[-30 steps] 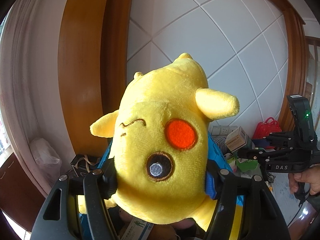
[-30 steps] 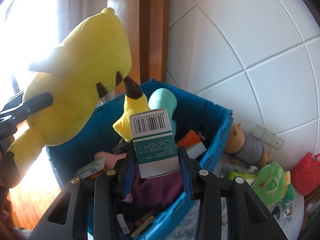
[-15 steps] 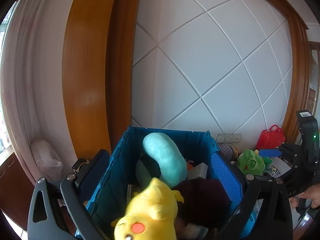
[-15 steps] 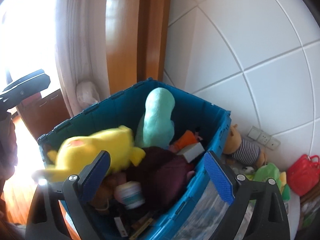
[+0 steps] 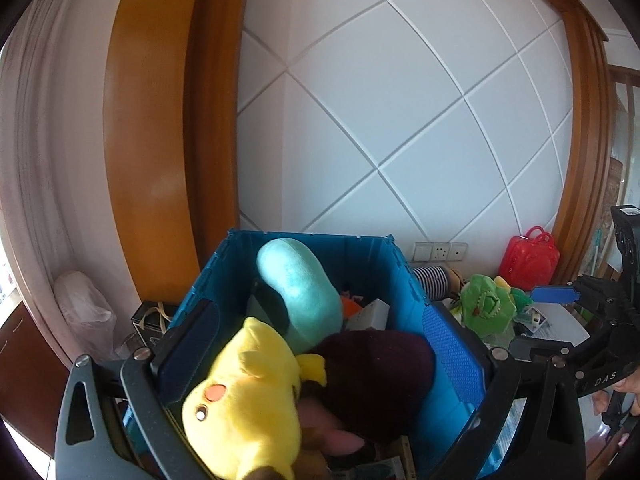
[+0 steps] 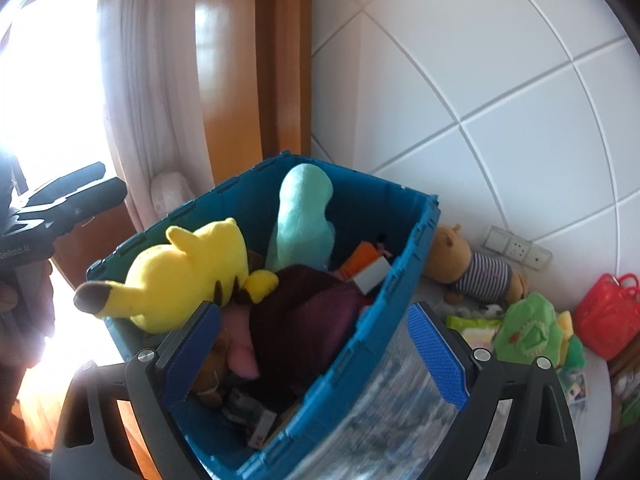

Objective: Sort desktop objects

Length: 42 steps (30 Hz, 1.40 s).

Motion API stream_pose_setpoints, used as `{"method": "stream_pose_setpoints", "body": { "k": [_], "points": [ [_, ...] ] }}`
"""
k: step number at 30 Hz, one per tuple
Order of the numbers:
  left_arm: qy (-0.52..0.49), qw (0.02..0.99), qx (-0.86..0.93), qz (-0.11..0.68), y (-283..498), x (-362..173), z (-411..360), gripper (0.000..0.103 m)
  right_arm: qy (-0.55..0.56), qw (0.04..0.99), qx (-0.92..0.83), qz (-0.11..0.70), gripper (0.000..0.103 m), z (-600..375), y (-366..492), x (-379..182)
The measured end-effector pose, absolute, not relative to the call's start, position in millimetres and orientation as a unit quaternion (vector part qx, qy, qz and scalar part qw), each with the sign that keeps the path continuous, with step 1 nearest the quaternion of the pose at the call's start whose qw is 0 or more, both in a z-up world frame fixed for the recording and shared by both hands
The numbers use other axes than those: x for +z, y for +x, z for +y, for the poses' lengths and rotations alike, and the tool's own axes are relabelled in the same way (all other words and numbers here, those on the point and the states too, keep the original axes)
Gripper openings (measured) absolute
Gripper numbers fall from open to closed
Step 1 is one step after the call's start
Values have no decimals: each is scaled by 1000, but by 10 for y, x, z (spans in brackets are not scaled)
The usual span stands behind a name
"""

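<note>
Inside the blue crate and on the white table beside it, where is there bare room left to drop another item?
Blue plastic crate: crowded; yellow plush, maroon cloth and teal plush fill it. White tabletop: bare patch in front of the green plush.

White tiled wall [image 5: 400, 120] meets a wooden door frame [image 5: 152, 140]; bright window [image 6: 48, 80] with pale curtain [image 6: 152, 80].
</note>
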<state>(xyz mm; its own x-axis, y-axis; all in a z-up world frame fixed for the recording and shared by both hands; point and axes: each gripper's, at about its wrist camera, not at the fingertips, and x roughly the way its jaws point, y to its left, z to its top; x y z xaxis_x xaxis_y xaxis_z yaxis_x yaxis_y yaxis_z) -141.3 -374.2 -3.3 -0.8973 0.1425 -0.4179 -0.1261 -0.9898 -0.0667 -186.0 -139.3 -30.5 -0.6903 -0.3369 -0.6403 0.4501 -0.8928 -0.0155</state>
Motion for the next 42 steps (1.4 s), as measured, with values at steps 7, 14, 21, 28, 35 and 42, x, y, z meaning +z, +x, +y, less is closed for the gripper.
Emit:
{"method": "stream_pose_setpoints", "body": {
  "k": [7,14,21,28,35,42],
  "points": [
    [-231,95,968,0,-1201,-80,-3083,103,330,201,-919,74,95,-849,-1586,-365],
    [-249,129,959,27,-1008,-157,-2089,103,340,170,-924,48,96,79,-1211,-488],
    [-272,154,949,45,-911,-308,-998,103,347,137,-927,39,96,1134,-790,-534],
    [-288,164,942,59,-801,-438,-105,103,357,113,-926,35,96,2053,-532,-610],
    [-301,188,932,67,-826,-588,496,103,369,89,-925,27,96,2626,-406,-675],
    [-310,209,925,67,-1047,-753,723,103,381,60,-923,19,96,2900,-436,-788]
  ]
}}
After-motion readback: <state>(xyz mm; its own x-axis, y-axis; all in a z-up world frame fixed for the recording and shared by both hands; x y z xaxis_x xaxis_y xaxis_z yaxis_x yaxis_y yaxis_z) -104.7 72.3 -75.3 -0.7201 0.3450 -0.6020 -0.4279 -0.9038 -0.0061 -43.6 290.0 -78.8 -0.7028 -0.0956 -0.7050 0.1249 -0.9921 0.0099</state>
